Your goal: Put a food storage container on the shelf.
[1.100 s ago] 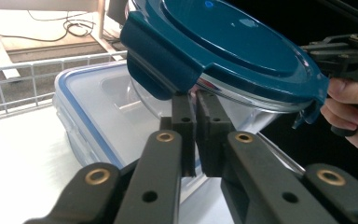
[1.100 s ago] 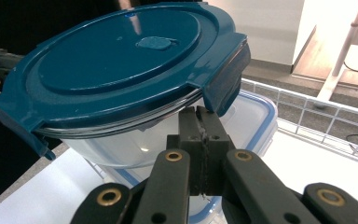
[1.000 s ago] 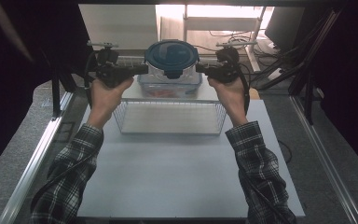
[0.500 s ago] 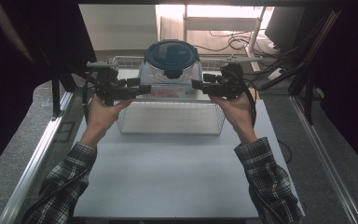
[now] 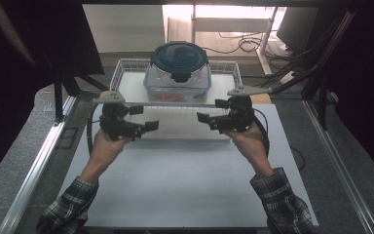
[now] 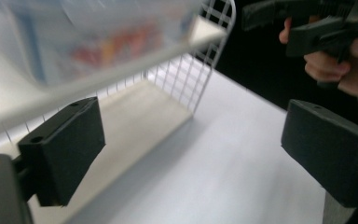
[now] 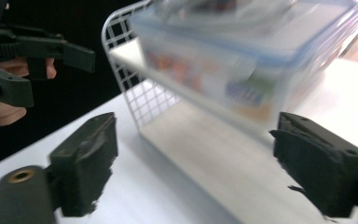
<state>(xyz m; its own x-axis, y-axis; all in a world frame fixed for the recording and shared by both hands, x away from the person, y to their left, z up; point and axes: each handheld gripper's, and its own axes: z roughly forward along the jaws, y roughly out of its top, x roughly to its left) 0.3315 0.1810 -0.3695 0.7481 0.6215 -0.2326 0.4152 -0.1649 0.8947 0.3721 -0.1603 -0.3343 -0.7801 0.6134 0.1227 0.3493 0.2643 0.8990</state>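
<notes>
A white wire basket stands at the far middle of the white tabletop. At its back sits a clear rectangular box with colourful contents, and a round dark-blue lidded container rests on top. My left gripper is open at the basket's near left edge, my right gripper open at the near right, and the two face each other. In the left gripper view my left gripper has only tabletop between its jaws, with the basket ahead. In the right gripper view my right gripper faces the box.
Metal rails run along both sides of the table. Cables and a dark stand lie beyond the far right corner. The other hand's gripper shows top right in the left gripper view, and likewise top left in the right gripper view.
Both grippers have drawn back from the sides of the lidded container toward the person and now hover at the basket's near edge. The container stays in the basket.
</notes>
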